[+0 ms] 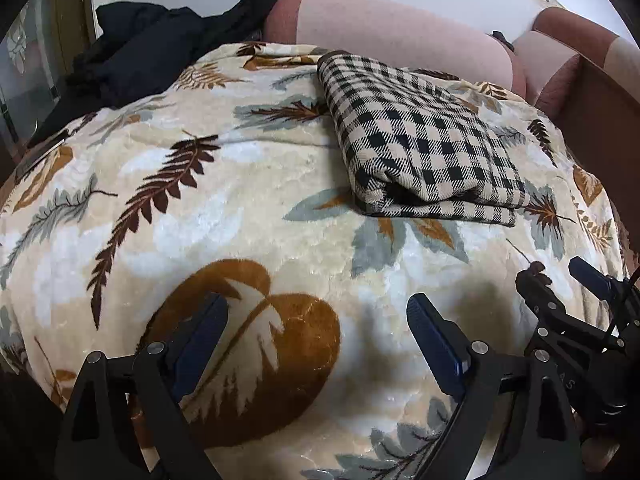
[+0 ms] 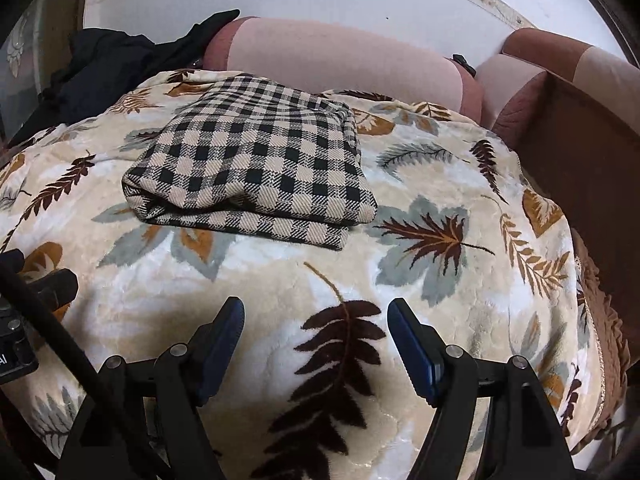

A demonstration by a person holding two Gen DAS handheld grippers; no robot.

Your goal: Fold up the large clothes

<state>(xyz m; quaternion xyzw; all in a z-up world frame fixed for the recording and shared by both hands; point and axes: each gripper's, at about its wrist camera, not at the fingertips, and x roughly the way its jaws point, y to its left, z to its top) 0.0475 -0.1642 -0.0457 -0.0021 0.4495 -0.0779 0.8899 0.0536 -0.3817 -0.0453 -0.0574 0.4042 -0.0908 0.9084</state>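
While the checked garment (image 2: 252, 168) lies folded, your left gripper (image 1: 316, 334) and right gripper (image 2: 316, 330) gape empty; fetch the far-left dark clothes (image 1: 140, 52).

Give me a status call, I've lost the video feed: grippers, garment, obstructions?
Left gripper open, empty. Right gripper open, empty. Checked garment lies folded on leaf-print blanket, untouched. Black clothes heaped at far left, nothing in the way.

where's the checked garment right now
The folded checked garment lies on the leaf-print blanket, ahead of both open tongs: left of centre in the right wrist view, right of centre in the left, near the pink bolster.
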